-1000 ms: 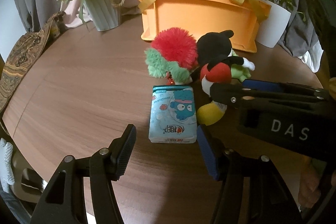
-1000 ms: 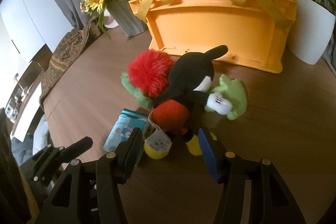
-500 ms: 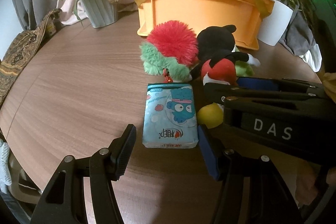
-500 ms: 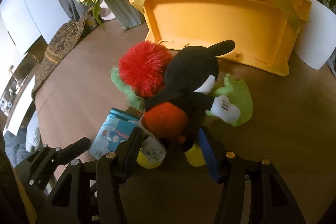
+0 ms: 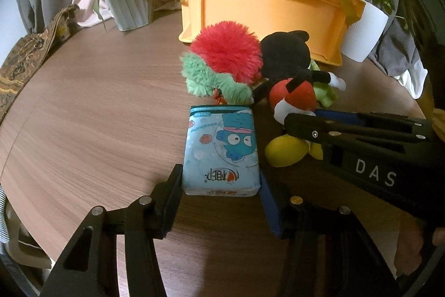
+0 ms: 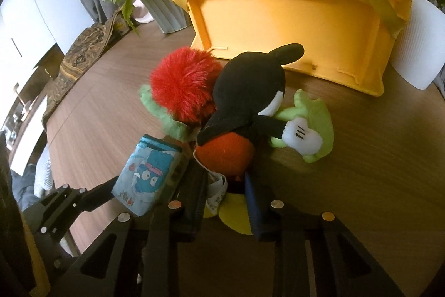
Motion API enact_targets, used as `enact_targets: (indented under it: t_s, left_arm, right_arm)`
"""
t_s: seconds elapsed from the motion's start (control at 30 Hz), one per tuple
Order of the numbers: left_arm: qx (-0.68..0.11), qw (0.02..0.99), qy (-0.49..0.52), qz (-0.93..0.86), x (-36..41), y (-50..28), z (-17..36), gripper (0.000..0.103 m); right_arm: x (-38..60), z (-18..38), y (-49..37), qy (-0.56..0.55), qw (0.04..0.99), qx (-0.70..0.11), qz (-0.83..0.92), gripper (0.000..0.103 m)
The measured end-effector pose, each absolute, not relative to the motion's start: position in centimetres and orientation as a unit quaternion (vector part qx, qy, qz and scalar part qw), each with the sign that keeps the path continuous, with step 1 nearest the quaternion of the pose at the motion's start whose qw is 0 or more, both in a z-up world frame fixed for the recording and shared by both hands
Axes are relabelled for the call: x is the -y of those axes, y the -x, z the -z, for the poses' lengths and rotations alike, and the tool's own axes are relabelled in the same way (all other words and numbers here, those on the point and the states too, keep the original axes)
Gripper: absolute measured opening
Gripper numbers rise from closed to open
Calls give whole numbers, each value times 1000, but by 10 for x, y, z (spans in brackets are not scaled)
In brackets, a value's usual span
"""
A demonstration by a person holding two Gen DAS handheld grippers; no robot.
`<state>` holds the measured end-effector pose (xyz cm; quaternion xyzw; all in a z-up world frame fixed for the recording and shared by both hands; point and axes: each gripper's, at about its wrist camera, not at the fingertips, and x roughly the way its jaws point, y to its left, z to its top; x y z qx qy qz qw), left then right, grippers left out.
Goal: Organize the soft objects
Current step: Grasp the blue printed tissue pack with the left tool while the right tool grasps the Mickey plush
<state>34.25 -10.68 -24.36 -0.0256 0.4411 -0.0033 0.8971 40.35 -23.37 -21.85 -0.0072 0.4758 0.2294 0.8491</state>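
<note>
Left wrist view: tissue pack (image 5: 222,149) flat on table (image 5: 97,116), near end between left gripper (image 5: 221,185) pads, jaws just closing, pads touching both sides. Mouse doll (image 6: 244,113) beside pack, legs pinched in right gripper (image 6: 225,196), jaws just closing. Red-green fluffy toy (image 5: 222,60) and green toy (image 6: 314,118) touching doll, loose. Orange basket (image 5: 267,10) behind, tipped on side, nothing seen inside. Progress, by judgement: early; grips made, nothing lifted, all four items left to stow.

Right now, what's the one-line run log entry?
left claw: closing on tissue pack | right claw: closing on mouse plush legs | orange basket: behind
</note>
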Motion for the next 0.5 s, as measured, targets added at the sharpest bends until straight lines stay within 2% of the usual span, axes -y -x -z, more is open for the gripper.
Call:
enact_targets:
  t_s: [0.27,0.5]
  left_arm:
    - [-419,907,39,-4,103,-337,228,51]
    - [-394,917,56,-14,96,-332,209,51]
  right_arm:
    - [235,212,-397,9,854,-463,-236,16]
    - [236,199,-390,8,863,-443,-242,14]
